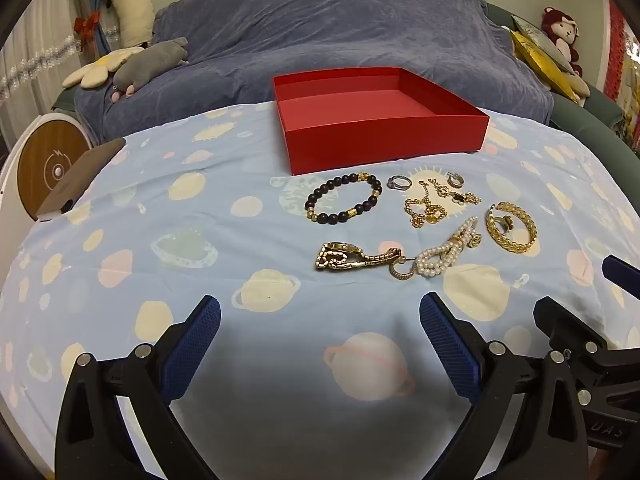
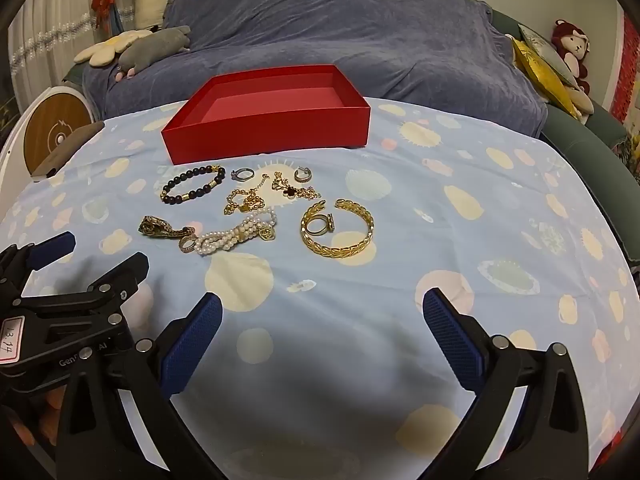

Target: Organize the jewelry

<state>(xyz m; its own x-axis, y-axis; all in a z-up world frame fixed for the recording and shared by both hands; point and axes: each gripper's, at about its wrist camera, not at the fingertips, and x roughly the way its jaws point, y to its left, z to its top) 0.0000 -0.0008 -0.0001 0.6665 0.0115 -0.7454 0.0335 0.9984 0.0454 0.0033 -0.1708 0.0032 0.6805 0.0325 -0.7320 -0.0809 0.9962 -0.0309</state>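
A pale blue cloth (image 1: 168,216) printed with planets and suns covers the work surface; beyond it, at twelve o'clock, a sofa under a blue-grey throw (image 1: 320,32) fills the room's far side, with plush toys at ten o'clock and a red-haired doll (image 1: 562,30) at two. A round wood-faced device (image 1: 52,164) sits at nine. In the right wrist view a white tag (image 2: 10,338) on the left tool reads "13.14", with partly hidden lettering, "Gen… AI", below it. The red box (image 1: 384,136) stands open-topped at twelve o'clock, long axis running nine to three. Just before it lies the jewelry: a dark beaded bracelet (image 1: 343,199), a silver ring (image 1: 399,182), a tangled gold chain (image 1: 430,204), a gold cuff (image 1: 512,227) with its gap toward eleven, a pearl strand (image 1: 444,254) lying slantwise from seven to one, and a gold watch (image 1: 352,258) stretched nine to three. The left gripper (image 1: 320,308) and right gripper (image 2: 322,304) both hover spread wide, holding nothing.
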